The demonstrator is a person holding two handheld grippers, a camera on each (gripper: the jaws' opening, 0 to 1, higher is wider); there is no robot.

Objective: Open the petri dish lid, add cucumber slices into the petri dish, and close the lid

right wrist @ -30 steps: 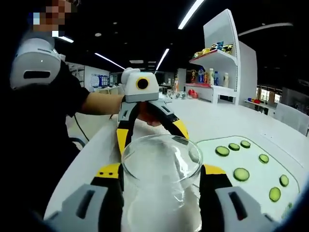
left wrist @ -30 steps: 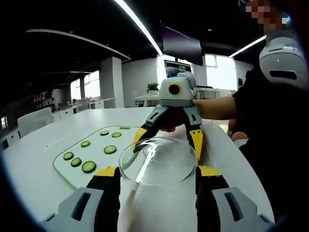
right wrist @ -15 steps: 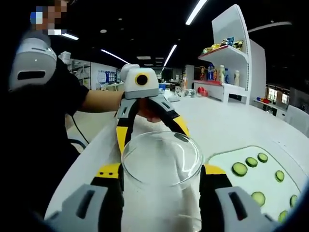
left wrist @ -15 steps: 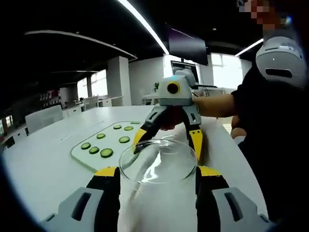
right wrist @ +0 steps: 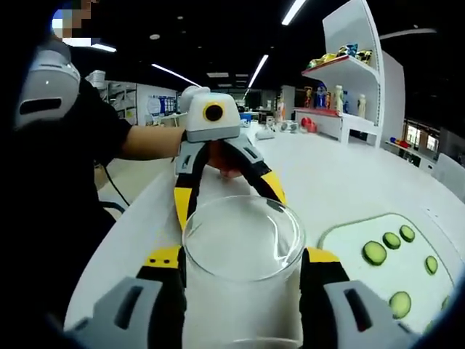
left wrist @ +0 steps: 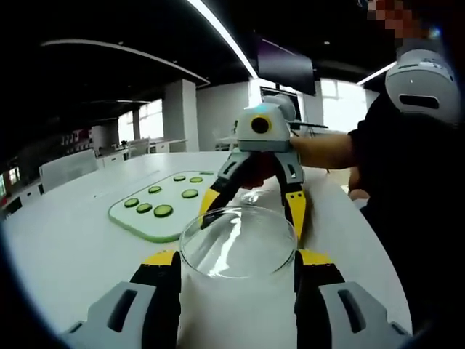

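Note:
A clear glass petri dish (left wrist: pixel 236 243) is held above the white table between both grippers, which face each other. In the left gripper view my left gripper (left wrist: pixel 238 260) is shut on the dish's near sides, and my right gripper (left wrist: pixel 251 207) closes on its far rim. The right gripper view mirrors this: the right gripper (right wrist: pixel 243 258) clamps the dish (right wrist: pixel 242 236) and the left gripper (right wrist: pixel 227 200) meets it from beyond. Several cucumber slices (left wrist: pixel 163 211) lie on a pale green board (left wrist: pixel 138 225), also seen as slices (right wrist: pixel 375 252) at the lower right.
The white table (left wrist: pixel 65 254) spreads around the board (right wrist: pixel 341 240). A person in a black top (left wrist: pixel 407 174) stands at the table edge. A white shelf with bottles (right wrist: pixel 341 87) stands far off.
Both views have swung a little, so the board now lies further to the side in each. The dish stays held in both grippers.

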